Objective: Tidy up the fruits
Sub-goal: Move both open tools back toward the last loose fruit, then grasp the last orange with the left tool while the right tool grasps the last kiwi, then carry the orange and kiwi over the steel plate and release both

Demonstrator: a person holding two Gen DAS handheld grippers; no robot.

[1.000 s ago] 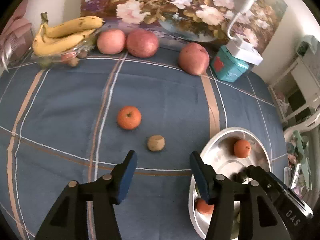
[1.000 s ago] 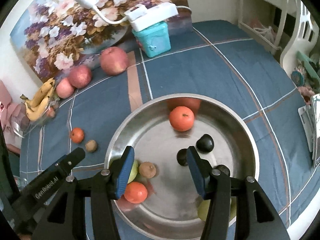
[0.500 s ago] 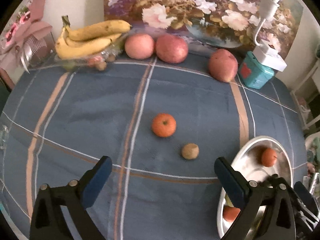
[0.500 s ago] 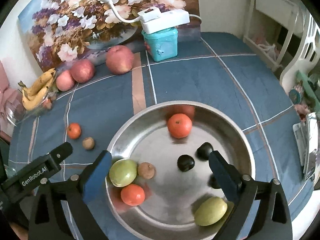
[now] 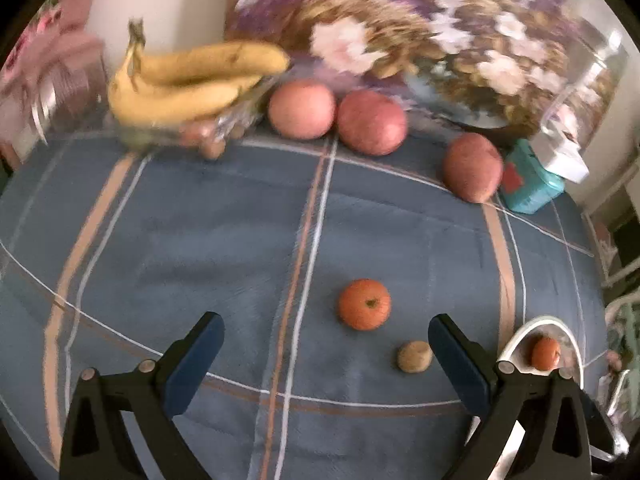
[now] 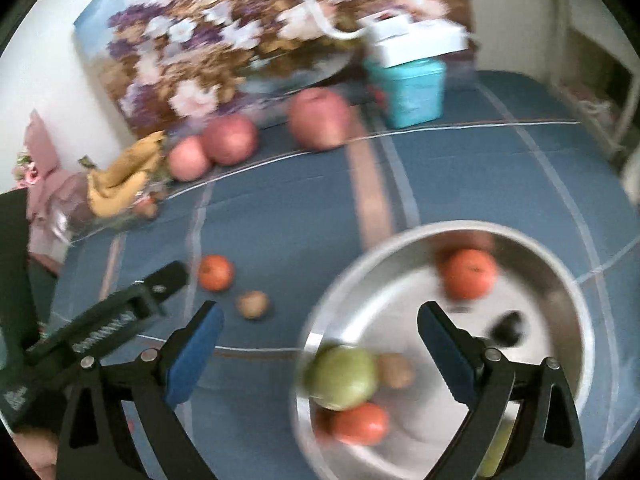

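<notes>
An orange tangerine [image 5: 364,304] and a small brown kiwi [image 5: 415,356] lie on the blue cloth just ahead of my left gripper [image 5: 326,346], which is open and empty. Both also show in the right wrist view, the tangerine [image 6: 216,272] and the kiwi [image 6: 252,304]. My right gripper [image 6: 320,342] is open and empty above the left rim of the steel bowl [image 6: 560,276]. The bowl holds a green fruit [image 6: 344,372], tangerines [image 6: 466,274], a kiwi and a dark fruit. The bowl's edge [image 5: 536,324] shows in the left wrist view.
Three red apples [image 5: 372,122] and a banana bunch [image 5: 188,80] on a clear dish stand along the back by a flower painting. A teal box [image 5: 528,192] with a white lamp base sits back right. White furniture stands past the table's right edge.
Both grippers opened wide a second ago. The left one has moved forward and left toward the tangerine and kiwi. The right one has swung left off the bowl's middle; both views are blurred.
</notes>
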